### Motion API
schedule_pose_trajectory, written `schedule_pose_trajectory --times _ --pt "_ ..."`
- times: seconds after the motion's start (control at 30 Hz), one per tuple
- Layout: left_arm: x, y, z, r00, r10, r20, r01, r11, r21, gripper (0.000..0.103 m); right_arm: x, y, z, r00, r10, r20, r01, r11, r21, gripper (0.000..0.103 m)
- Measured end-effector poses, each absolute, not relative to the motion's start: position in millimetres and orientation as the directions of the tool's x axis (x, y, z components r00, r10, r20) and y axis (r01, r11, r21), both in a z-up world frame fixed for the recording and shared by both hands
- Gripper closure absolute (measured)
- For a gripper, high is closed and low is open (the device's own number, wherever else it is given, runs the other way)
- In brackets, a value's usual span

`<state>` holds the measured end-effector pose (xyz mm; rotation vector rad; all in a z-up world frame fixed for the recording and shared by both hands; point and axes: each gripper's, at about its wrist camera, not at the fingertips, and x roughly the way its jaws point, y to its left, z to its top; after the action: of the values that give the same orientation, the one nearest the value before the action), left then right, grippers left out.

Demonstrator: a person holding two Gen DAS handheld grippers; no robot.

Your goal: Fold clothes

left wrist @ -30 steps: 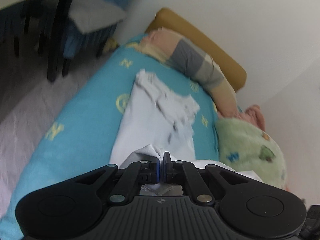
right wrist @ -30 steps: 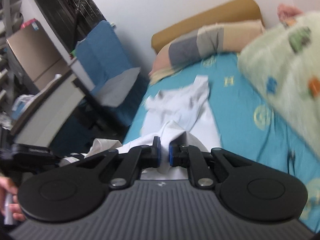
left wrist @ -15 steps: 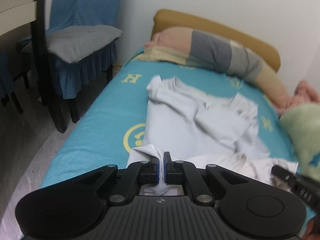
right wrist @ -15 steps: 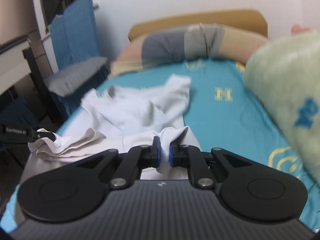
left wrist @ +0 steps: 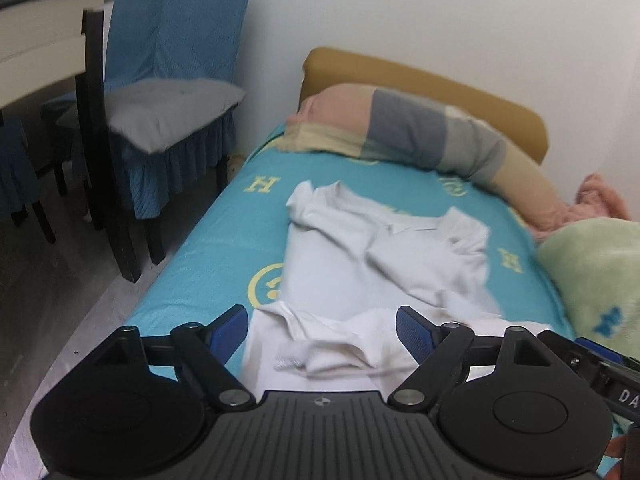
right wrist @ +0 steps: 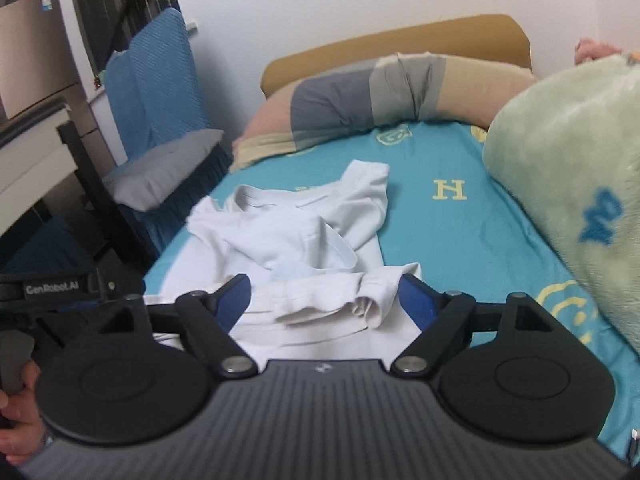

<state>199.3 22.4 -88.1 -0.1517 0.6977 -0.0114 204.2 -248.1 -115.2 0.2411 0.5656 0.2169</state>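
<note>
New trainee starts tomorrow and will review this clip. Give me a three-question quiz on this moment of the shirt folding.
1. True or false: the left gripper pinches the white shirt.
2. The green blanket lies on which side of the shirt in the right wrist view: A left, B right?
3. What stands on the floor beside the bed?

Key: 1 false, both grippers, the right gripper too, have just been opening and stand clear of the cloth. 2 B. 3 A chair with a blue cover.
</note>
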Motion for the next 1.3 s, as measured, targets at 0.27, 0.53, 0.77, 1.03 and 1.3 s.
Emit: schedule_pose_trajectory --times 0.27,0.53,0.77,1.03,1.3 --pt "120 1 -45 0.823 -0.073 -0.563 0.018 0.994 -0.103 0.011 132 -252 -72 0.859 0.249 -0.448 -0.138 0.954 0.265 0.020" --pt "61 -8 -33 0.812 -0.096 -0.576 0.042 0.993 -0.106 0.009 78 -254 -61 0.852 0.274 -0.446 -0.141 0.941 0.308 0.020" --pt "61 -15 -38 0.795 -0.089 -0.599 0.043 0.995 -0.091 0.009 61 -251 -61 0.860 0.236 -0.453 -0.118 0.955 0.274 0.021" --pt "71 -16 -48 0.746 -0.137 -0.651 0.055 0.988 -0.146 0.009 70 -260 -72 0.838 0.249 -0.486 -0.087 0.939 0.332 0.021" --pt "79 -17 -56 0.699 -0.194 -0.688 0.061 0.975 -0.213 0.009 82 -264 -88 0.787 0.267 -0.556 -0.036 0.919 0.392 0.021"
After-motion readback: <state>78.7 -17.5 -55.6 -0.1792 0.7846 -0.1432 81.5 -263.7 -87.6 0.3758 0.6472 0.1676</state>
